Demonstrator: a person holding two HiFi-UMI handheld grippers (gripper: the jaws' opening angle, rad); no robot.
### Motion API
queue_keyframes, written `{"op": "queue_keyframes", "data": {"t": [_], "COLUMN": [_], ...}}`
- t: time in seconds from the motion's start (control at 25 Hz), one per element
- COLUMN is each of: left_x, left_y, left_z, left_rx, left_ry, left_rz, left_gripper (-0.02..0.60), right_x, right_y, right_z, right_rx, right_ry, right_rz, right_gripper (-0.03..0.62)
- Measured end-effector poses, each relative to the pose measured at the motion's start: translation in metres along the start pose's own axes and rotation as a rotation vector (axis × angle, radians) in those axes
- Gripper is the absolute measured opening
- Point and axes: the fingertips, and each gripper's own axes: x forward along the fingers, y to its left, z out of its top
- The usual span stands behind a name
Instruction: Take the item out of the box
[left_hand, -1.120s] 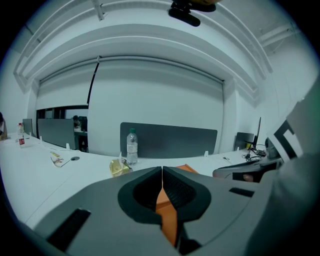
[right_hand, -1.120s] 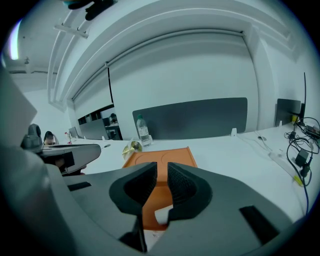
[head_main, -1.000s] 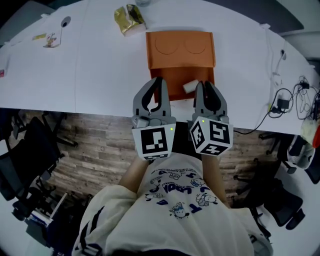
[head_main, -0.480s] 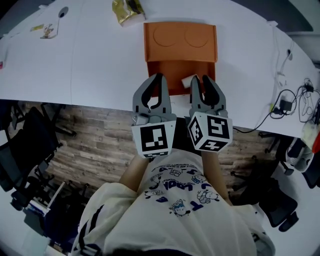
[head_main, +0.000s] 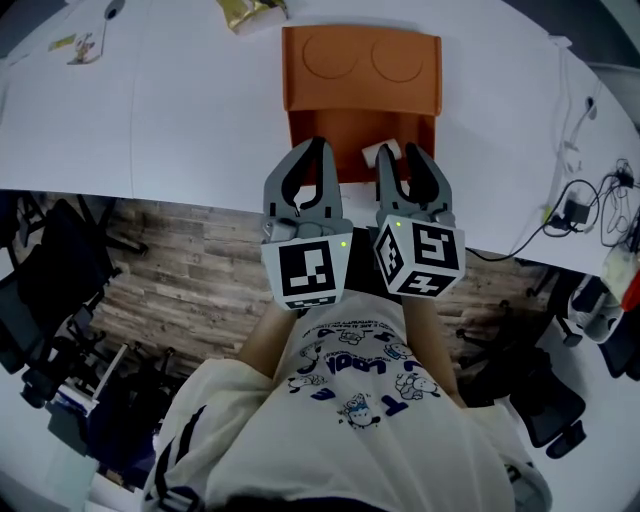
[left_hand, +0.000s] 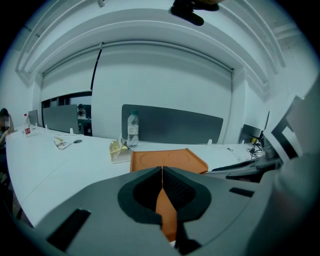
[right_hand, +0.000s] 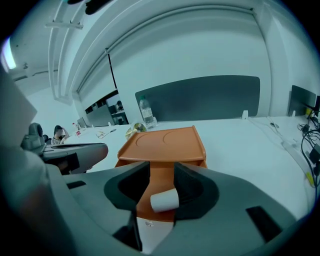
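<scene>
1. We found the orange box (head_main: 360, 90) lying open on the white worktop (head_main: 180, 110), upper centre of the head view.
2. We noted the small white roll-shaped item (right_hand: 164, 200) inside the box, near its lower edge.
3. Left gripper (left_hand: 162, 171): we recorded its fingers closed together, holding nothing.
4. Right gripper (right_hand: 162, 175): its fingers had just been opening. We saw the item between them, not gripped.
</scene>
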Motion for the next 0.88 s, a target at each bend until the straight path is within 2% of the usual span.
{"op": "queue_keyframes", "data": {"t": [0.52, 0.88], "left_x": [0.015, 0.020], "left_y": [0.000, 0.004], "left_z": [-0.021, -0.032], "left_rx": [-0.027, -0.045], "left_ry": [0.057, 0.087], "left_rz": [0.000, 0.017], "left_gripper": [0.018, 0.018], "right_x": [0.023, 0.033], "right_y": [-0.003, -0.003], "right_z": [-0.023, -0.037], "right_rx": [-0.031, -0.092], "right_ry": [0.127, 0.212], "right_rz": [0.015, 0.013], "right_gripper": [0.213, 0.255]}}
